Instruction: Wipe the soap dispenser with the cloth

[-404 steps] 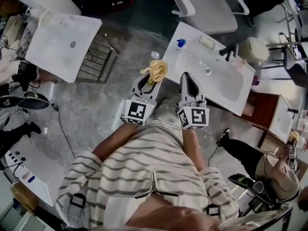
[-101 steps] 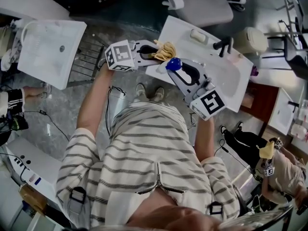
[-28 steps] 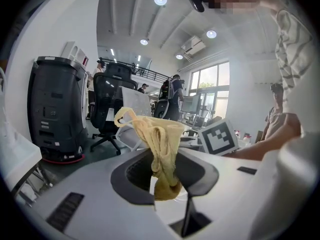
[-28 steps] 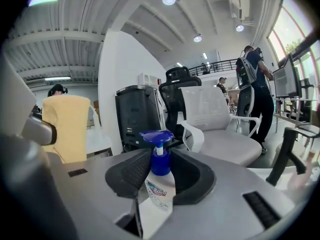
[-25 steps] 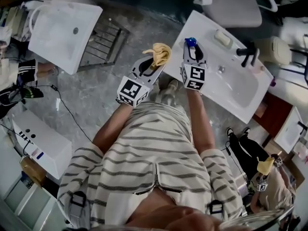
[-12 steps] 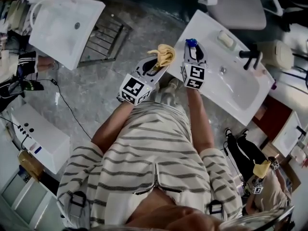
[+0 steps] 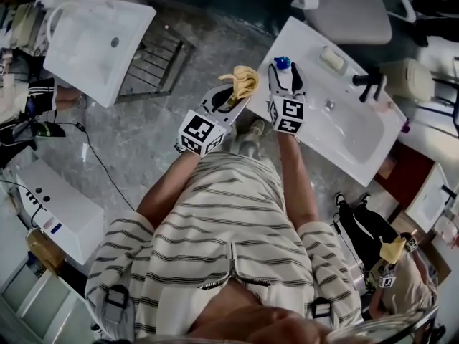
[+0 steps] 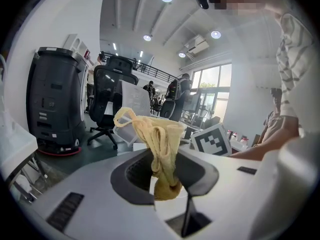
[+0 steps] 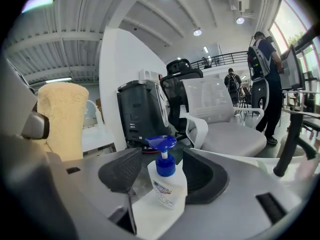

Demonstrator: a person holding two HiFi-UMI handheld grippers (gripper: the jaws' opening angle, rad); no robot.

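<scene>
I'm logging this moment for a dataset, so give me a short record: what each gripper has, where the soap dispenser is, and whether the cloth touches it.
left gripper: shut on the yellow cloth, which sticks up bunched
right gripper: open, jaws either side of the soap dispenser
soap dispenser: upright on a corner of the white sink counter, blue pump on top
contact: cloth apart from the dispenser

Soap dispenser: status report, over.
Left gripper shut on cloth, beside the sink. Right gripper jaws flank soap dispenser, upright on sink counter; clamp unconfirmed. Those jaws cover its sides.
</scene>
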